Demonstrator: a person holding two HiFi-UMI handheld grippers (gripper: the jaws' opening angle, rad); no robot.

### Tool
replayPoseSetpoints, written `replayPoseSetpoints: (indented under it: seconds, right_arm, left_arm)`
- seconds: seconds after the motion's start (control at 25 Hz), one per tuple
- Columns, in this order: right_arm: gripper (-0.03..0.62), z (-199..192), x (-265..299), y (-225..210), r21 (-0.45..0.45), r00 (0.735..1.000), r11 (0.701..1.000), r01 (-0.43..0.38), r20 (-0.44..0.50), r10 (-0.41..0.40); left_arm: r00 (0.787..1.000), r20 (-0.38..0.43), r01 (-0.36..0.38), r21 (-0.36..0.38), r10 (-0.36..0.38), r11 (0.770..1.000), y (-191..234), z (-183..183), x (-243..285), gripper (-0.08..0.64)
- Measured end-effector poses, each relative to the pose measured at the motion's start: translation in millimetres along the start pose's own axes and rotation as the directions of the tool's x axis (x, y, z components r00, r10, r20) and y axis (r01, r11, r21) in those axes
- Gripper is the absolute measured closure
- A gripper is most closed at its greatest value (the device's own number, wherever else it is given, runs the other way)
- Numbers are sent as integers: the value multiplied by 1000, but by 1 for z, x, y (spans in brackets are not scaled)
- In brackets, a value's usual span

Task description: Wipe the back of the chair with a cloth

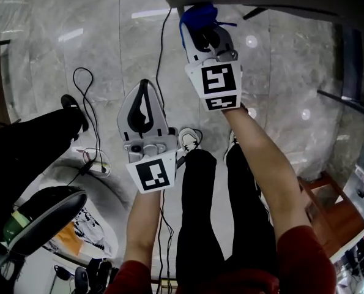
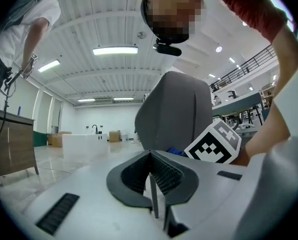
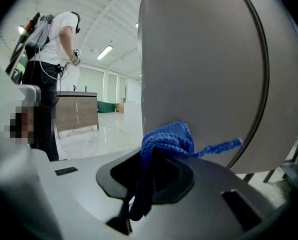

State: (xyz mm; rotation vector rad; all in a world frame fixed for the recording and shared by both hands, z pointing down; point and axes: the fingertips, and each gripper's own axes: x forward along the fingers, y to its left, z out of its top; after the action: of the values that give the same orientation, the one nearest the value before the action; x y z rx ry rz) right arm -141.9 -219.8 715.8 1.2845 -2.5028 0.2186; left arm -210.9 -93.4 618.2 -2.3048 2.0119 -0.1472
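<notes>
Hanging well short of the smooth grey padded chair back (image 2: pixel 174 109), the white-and-black left gripper (image 2: pixel 151 156) has its ribbed jaws pressed together with nothing between them. It gives the chair no bracing. If the chair rolls or swivels under a wiping push, I judge that it would drift away from the cloth.

Closer to the chair back, the white right gripper (image 3: pixel 154 156) pinches a bunched blue knitted cloth (image 3: pixel 166 139). Only a small wad stands past its tips, and a loose tail hangs down through the jaws. The wad sits at the chair back's surface, touching or very nearly so; which one is hard to say.

Two risks follow from that. With so little cloth showing, a hard or tilted stroke could bring the plastic jaw tips onto the chair back and scuff it. A drag across the surface could also pull the cloth out of its narrow grip.

Far below the chair back, a thin black cable (image 1: pixel 163 48) runs across the glossy grey marble floor (image 1: pixel 78 29) near the person's feet. A step sideways during the wipe could snag it.
</notes>
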Motion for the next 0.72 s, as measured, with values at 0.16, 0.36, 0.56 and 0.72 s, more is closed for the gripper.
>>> replayPoseSetpoints:
  seconds: [0.16, 0.36, 0.56, 0.72]
  right_arm:
    - [535, -5, -37, -27, 12, 1000, 1000, 0, 14, 0]
    - [535, -11, -86, -87, 71, 996, 994, 83, 34, -86]
    - [535, -29, -140, -175, 108, 977, 972, 207, 28, -211]
    - [535, -40, -177, -237, 168, 955, 943, 287, 23, -295]
  left_arm:
    - [999, 2, 32, 4, -32, 999, -45, 11, 10, 546]
    - [996, 16, 91, 8, -91, 996, -95, 27, 31, 546]
    - [988, 13, 155, 5, -155, 988, -156, 39, 51, 546]
    - [980, 20, 199, 27, -200, 980, -198, 52, 66, 546]
